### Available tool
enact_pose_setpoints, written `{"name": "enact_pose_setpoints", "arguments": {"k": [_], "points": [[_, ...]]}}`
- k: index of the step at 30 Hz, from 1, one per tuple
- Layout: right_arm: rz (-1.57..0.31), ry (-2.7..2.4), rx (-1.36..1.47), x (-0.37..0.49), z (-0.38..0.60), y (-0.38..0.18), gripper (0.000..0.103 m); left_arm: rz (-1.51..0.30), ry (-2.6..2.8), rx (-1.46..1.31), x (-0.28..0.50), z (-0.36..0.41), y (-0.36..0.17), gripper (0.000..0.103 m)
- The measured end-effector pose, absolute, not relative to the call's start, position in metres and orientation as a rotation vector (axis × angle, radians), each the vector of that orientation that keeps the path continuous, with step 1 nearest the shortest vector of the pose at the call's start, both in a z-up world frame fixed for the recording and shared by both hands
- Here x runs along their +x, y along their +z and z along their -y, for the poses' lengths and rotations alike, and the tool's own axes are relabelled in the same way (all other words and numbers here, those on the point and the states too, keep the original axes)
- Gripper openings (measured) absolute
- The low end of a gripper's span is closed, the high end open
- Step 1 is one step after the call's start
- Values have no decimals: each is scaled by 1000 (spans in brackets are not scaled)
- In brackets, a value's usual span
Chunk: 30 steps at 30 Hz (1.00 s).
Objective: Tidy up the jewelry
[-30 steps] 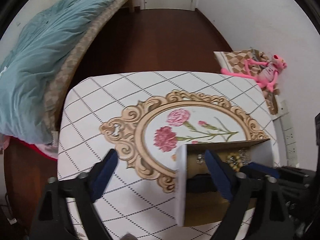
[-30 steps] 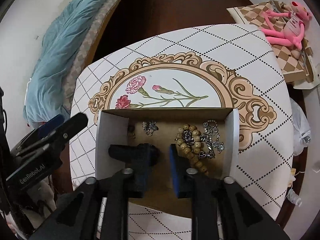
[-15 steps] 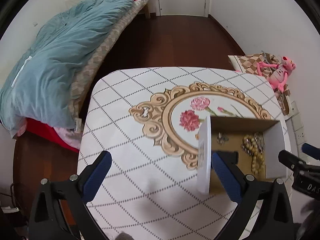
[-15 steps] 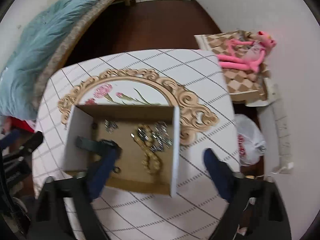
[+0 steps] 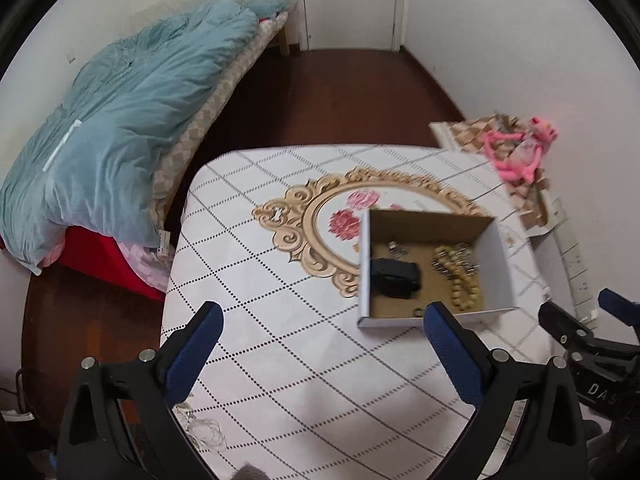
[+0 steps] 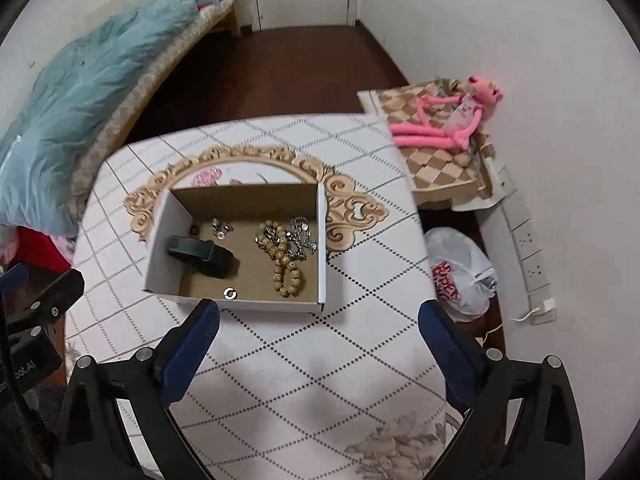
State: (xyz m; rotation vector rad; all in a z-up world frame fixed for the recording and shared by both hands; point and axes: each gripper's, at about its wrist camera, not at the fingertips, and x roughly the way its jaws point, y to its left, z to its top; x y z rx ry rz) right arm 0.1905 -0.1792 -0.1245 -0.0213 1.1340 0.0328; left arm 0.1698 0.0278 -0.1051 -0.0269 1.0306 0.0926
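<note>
An open cardboard box (image 6: 322, 248) (image 5: 502, 256) sits on the patterned table (image 6: 320, 360) (image 5: 280, 340). Inside lie a black object (image 6: 202, 256) (image 5: 394, 278), a wooden bead bracelet (image 6: 282, 262) (image 5: 460, 280), silver chain jewelry (image 6: 300, 236), small silver pieces (image 6: 222, 226) (image 5: 396, 247) and a small ring (image 6: 230, 293). My left gripper (image 5: 322, 344) is open and empty, above the table, near and left of the box. My right gripper (image 6: 318, 338) is open and empty, just in front of the box.
A bed with a blue duvet (image 5: 120, 120) stands left of the table. A pink plush toy (image 6: 448, 120) lies on a checkered stand at the right. A white plastic bag (image 6: 460, 276) and a power strip (image 6: 524, 240) lie on the floor by the right wall.
Both grippers have pulled back and up from the box. My right gripper has opened and left the black object lying in the box. The box has not moved.
</note>
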Motion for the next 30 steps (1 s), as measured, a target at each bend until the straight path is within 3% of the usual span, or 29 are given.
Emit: {"name": "enact_pose_setpoints", "arguments": {"k": [19,30], "points": [[-854,10,-9,74,196,22,103,-817,76,-45,67,-14,14,102],[-787,18,-1,40,202,63,103,-777,59,-43,42,-8,44,102]]}}
